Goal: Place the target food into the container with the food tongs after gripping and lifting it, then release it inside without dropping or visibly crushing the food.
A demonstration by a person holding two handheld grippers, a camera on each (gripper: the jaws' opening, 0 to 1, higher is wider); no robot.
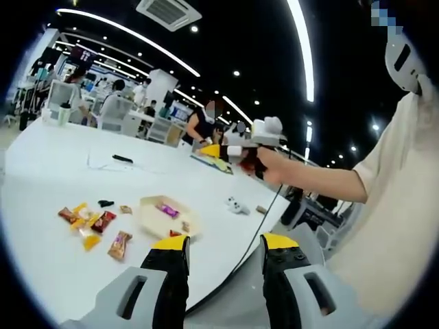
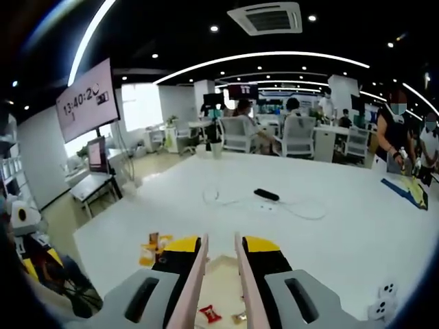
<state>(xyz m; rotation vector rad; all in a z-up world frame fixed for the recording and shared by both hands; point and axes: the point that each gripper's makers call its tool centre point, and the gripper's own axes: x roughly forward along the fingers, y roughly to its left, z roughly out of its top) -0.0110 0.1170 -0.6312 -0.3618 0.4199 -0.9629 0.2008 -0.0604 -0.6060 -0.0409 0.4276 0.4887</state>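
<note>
The left gripper (image 1: pixel 224 248) was held with jaws parted; the right gripper (image 2: pixel 221 255), gripped by an outstretched hand (image 1: pixel 269 163), held tongs.

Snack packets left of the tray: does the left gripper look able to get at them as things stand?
Probably yes. The left gripper has its fingers open and empty, and the snack packets lie loose on the white table, apart from the tray, with nothing standing between.

A shallow cream container (image 1: pixel 152 214) sits on the white table, holding a purple-wrapped snack (image 1: pixel 168 210). Just beside it lie scattered wrapped snacks (image 1: pixel 92 223) (orange, red, brown), flat.
</note>
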